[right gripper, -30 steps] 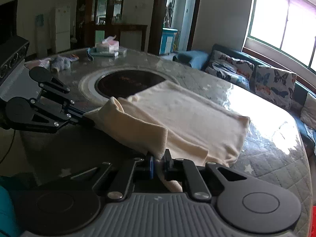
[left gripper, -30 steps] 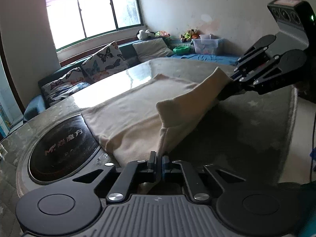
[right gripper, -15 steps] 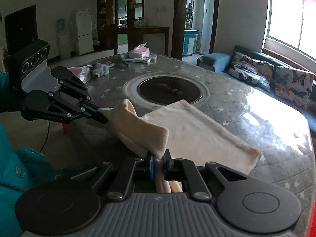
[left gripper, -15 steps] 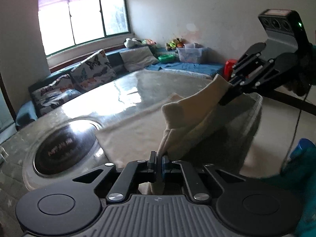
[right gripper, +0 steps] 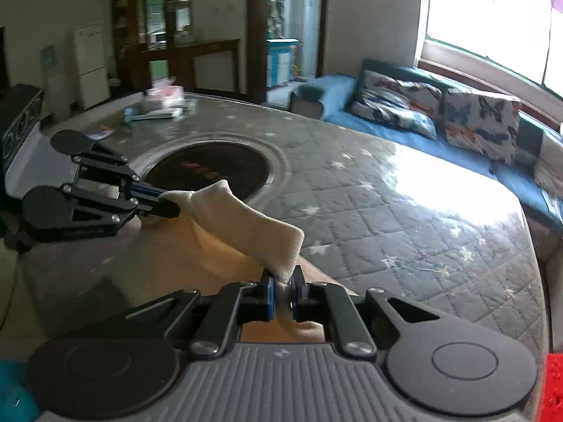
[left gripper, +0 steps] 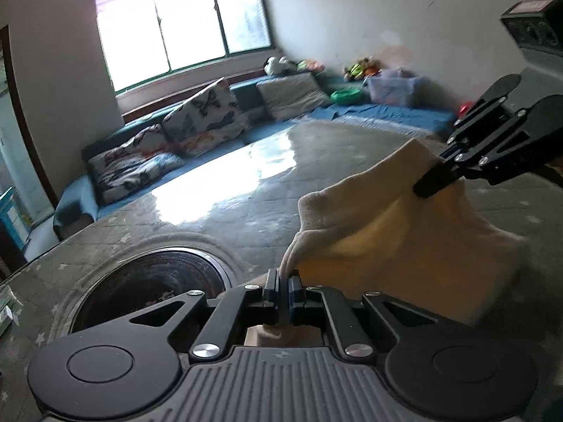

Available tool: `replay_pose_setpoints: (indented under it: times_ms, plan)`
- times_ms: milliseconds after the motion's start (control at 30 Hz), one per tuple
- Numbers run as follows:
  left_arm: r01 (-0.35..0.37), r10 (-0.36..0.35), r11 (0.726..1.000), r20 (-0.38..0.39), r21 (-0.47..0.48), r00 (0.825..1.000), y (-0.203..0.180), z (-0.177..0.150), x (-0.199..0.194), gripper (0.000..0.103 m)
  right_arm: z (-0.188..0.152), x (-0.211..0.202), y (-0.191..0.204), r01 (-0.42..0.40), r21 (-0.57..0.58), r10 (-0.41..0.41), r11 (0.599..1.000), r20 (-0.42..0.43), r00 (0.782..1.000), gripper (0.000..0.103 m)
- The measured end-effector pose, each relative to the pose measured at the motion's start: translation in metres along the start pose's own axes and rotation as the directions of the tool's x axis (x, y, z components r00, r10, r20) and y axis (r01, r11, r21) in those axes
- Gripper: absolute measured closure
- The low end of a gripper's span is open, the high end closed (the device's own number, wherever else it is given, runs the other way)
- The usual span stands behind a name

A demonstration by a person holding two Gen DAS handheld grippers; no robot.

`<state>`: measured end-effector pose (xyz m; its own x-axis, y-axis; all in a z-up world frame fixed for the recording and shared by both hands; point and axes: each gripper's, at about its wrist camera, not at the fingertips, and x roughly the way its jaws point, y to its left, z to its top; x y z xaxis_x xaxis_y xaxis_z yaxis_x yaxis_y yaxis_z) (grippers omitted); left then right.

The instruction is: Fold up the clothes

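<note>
Cream garment [left gripper: 397, 242] hangs between my two claws, lifted off the desk [right gripper: 369, 211], its top edge stretched as a short folded band from one claw to the other. Lower part droops toward me, where it ends I can't tell. Left claw [left gripper: 282, 293] is pinched tight on one corner, cloth bunched between the blue pads; in the right view the same claw [right gripper: 165, 202] comes in from the left edge with the fabric corner in its tips. Right claw [right gripper: 281, 293] is clamped on the other corner, narrow gap filled by cloth; in the left view it [left gripper: 427, 184] reaches in from the right.

Desk is round, grey quilted cover with stars, a dark round cooktop [right gripper: 207, 170] set in its middle, just past the garment's left end. Surface between cooktop and the far rim is bare and glossy, lots of room there. Small clutter, a tissue box [right gripper: 165, 93] and flat items, sits at the far left rim, well apart from the cloth. Blue sofa with butterfly cushions [right gripper: 478, 123] runs beyond the desk edge under the window [left gripper: 179, 24].
</note>
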<state>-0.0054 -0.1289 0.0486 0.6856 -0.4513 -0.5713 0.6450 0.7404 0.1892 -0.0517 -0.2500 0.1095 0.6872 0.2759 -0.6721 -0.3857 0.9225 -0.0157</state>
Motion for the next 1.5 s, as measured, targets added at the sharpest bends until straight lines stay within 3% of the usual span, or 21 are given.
replay_pose_setpoints:
  times_ms: [233, 300, 367, 467, 633, 767, 867, 1033, 1267, 1367, 1500]
  plan:
    - [-0.058, 0.049, 0.993, -0.086, -0.099, 0.995, 0.007, -0.006, 0.052, 0.093, -0.016, 0.055, -0.022, 0.121, 0.137, -0.117, 0.983, -0.034, 0.993, 0.089]
    - [-0.068, 0.058, 0.990, -0.084, -0.123, 0.995, 0.011, -0.006, 0.052, 0.090, -0.023, 0.057, -0.027, 0.139, 0.191, -0.137, 0.972, -0.022, 0.990, 0.084]
    - [-0.094, 0.084, 0.987, -0.077, -0.132, 0.993, 0.012, -0.004, 0.049, 0.079, -0.026, 0.051, -0.031, 0.142, 0.240, -0.145, 0.960, -0.004, 0.989, 0.083]
    - [-0.112, 0.100, 0.981, -0.081, -0.158, 0.992, 0.018, -0.003, 0.041, 0.079, -0.027, 0.034, -0.028, 0.163, 0.230, -0.175, 0.959, 0.033, 0.984, 0.082]
    - [-0.008, 0.003, 0.981, -0.028, -0.196, 1.000, 0.009, 0.011, 0.022, 0.082, -0.037, 0.020, -0.012, 0.142, 0.182, -0.149, 0.973, 0.021, 0.989, 0.083]
    - [0.081, -0.089, 0.980, -0.038, -0.181, 0.995, -0.008, 0.016, 0.030, 0.082, -0.048, 0.032, -0.019, 0.147, 0.227, -0.148, 0.963, -0.011, 0.989, 0.083]
    - [0.075, -0.092, 0.979, -0.083, -0.188, 0.992, -0.015, 0.016, 0.047, 0.082, -0.054, 0.040, -0.030, 0.164, 0.262, -0.160, 0.951, -0.036, 0.986, 0.083]
    - [0.072, -0.097, 0.970, -0.097, -0.232, 0.991, -0.007, 0.013, 0.059, 0.081, -0.058, 0.023, -0.040, 0.182, 0.310, -0.192, 0.933, 0.001, 0.981, 0.083]
    - [0.062, -0.085, 0.971, -0.088, -0.231, 0.993, -0.011, 0.009, 0.059, 0.081, -0.068, 0.032, -0.043, 0.215, 0.289, -0.215, 0.933, -0.032, 0.976, 0.083]
    - [0.063, -0.085, 0.971, -0.087, -0.233, 0.993, -0.010, 0.009, 0.059, 0.081, -0.064, 0.035, -0.037, 0.257, 0.260, -0.254, 0.931, -0.042, 0.966, 0.093]
    - [0.059, -0.079, 0.970, -0.075, -0.237, 0.994, -0.009, 0.008, 0.053, 0.080, -0.062, 0.038, -0.032, 0.300, 0.225, -0.296, 0.927, -0.053, 0.954, 0.092]
